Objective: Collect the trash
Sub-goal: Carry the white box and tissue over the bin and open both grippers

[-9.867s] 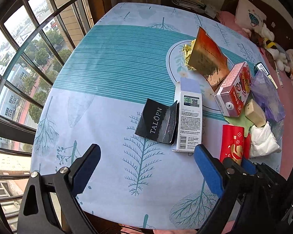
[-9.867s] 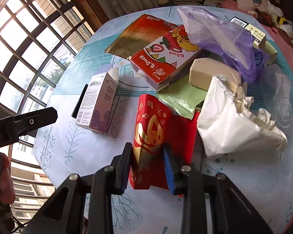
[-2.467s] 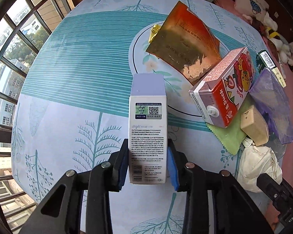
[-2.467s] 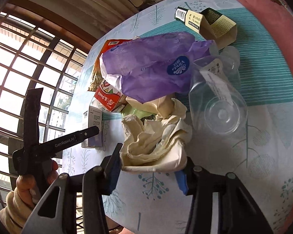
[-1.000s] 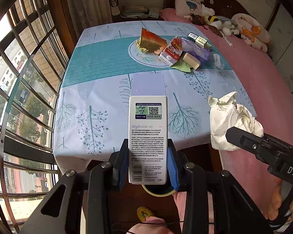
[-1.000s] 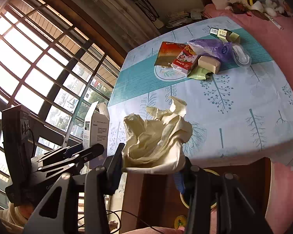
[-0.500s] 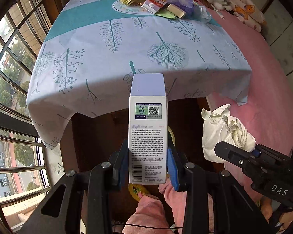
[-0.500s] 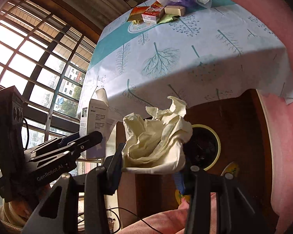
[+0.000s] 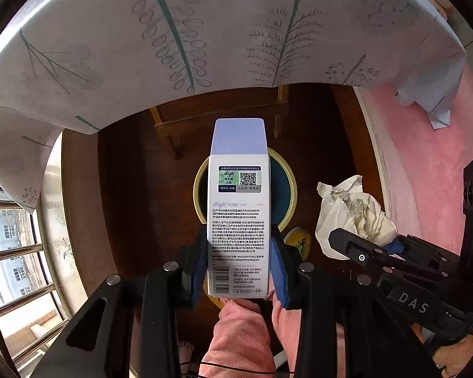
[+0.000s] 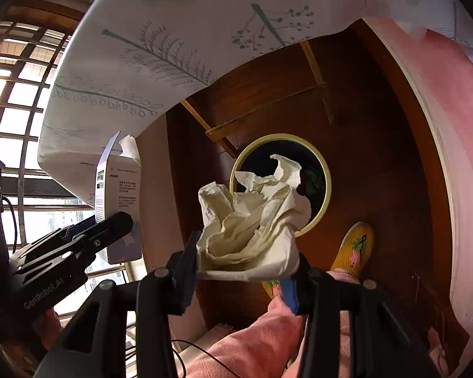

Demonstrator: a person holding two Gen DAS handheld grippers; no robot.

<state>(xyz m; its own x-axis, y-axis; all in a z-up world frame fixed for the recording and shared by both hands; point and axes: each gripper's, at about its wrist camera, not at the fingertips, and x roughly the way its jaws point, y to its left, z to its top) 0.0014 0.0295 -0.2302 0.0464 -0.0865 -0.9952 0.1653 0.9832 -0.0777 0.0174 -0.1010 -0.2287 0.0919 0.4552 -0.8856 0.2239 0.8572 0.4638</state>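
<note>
- Our left gripper has its jaws clenched on the lower half of the white carton; the carton stands upright along the fingers, directly in front of the round bin, whose yellow rim shows at 3 and 9 o'clock of the box.
- Our right gripper has its jaws grasping the crumpled paper wad; the wad hangs over the 7 o'clock edge of the bin, whose dark mouth opens at 1 o'clock of it.
- The bin sits on the dark wooden floor under the worktop; the tablecloth drapes at 12 o'clock in both views; a yellow slipper lies at 5 o'clock of the bin, near it.
- The step in hand, as we judge it, is the drop; both pieces seem to be above the bin or close to it, so little travel is left.
- To do it well we centre each piece over the dark opening before we release; the wad looks off towards the rim, so we nudge it towards 1 o'clock first.
- We release one at a time, since the two grippers are close together; the tall carton could catch the rim and tip out, so we point it end-down into the middle.
- The light paper may cling to a pad; we open wide and check that it falls.
</note>
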